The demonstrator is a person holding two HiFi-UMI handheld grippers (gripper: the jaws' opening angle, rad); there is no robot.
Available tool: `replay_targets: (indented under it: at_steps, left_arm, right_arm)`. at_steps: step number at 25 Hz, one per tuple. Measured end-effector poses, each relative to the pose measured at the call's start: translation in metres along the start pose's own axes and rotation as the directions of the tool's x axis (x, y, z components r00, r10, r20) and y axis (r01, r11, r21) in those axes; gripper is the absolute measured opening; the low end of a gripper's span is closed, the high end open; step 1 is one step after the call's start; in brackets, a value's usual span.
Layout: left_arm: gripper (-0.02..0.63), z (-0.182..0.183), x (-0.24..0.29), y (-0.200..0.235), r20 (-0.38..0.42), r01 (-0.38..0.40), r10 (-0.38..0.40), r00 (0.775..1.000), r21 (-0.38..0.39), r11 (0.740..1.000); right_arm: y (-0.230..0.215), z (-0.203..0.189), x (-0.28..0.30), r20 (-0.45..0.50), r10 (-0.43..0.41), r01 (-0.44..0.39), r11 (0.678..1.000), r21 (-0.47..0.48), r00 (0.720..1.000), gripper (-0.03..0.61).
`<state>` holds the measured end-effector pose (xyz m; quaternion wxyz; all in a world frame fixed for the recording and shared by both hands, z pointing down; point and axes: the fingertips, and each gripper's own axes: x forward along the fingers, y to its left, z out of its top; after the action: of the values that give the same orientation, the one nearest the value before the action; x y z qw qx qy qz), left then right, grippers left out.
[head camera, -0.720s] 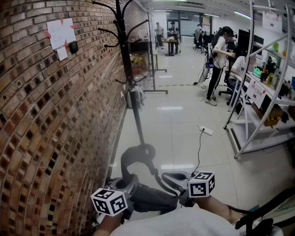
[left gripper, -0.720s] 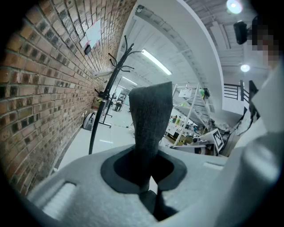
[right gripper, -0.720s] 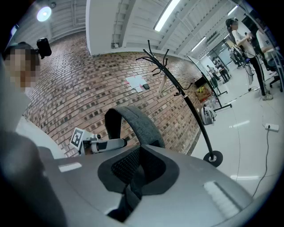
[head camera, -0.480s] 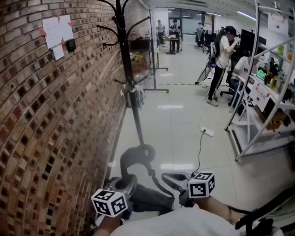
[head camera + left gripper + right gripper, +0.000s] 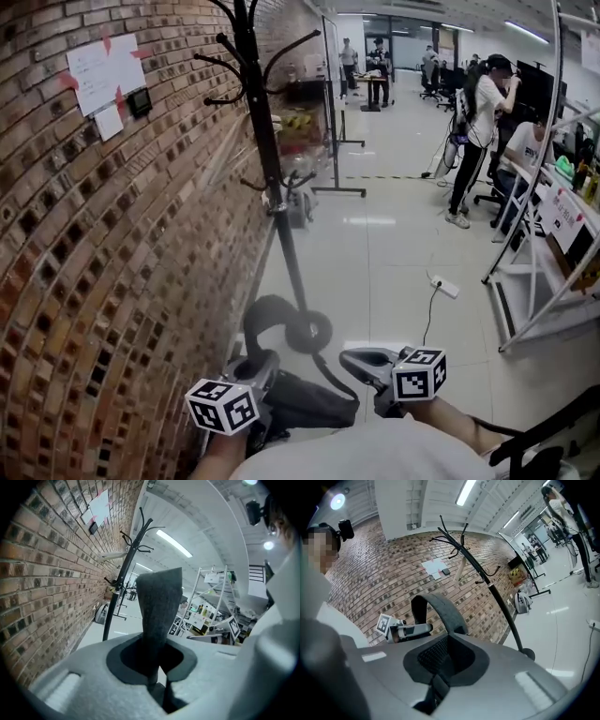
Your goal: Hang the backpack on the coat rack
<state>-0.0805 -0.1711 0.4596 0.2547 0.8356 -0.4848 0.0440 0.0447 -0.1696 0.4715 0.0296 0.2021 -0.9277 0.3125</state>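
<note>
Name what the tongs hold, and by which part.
The dark grey fabric backpack, by its strap loop: left tongs at one end, right tongs at the other.

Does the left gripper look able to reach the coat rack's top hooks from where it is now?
Probably not yet: the left gripper, shut on the backpack strap, hangs low before the coat rack, whose top hooks sit far higher. Only floor lies between.

Dark grey backpack (image 5: 305, 405) low, before upright black coat rack (image 5: 266, 159).

place: open-plan office-lab | cues: brick wall (image 5: 94, 281), metal shelving (image 5: 553, 309), people (image 5: 480, 122) at workstations, glossy floor (image 5: 394, 272)
</note>
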Motion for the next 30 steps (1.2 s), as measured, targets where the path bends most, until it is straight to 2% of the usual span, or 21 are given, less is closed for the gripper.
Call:
replay_targets:
  at_steps: [5, 10, 17, 30]
  left_arm:
    - [0.037, 0.038, 0.031, 0.016, 0.056, -0.036, 0.038, 0.998, -0.026, 0.999]
    - [0.037, 0.074, 0.07, 0.032, 0.089, -0.014, 0.015, 0.996, -0.019, 1.0]
    - [0.037, 0.12, 0.12, 0.077, 0.107, 0.017, -0.016, 0.994, -0.008, 1.0]
    - [0.037, 0.155, 0.214, 0.166, 0.011, 0.07, -0.07, 0.997, 0.007, 0.998]
  right_arm:
    - [-0.029, 0.03, -0.007, -0.016, 0.002, -0.002, 1.0, -0.028, 1.0, -0.002]
    - [-0.061, 0.052, -0.004, 0.014, -0.037, 0.037, 0.999, -0.022, 0.999, -0.002]
    - [-0.104, 0.075, 0.027, 0.014, -0.083, 0.083, 0.997, -0.006, 0.996, -0.002]
    - [-0.172, 0.127, 0.119, 0.001, -0.119, 0.119, 0.992, 0.049, 0.993, -0.002]
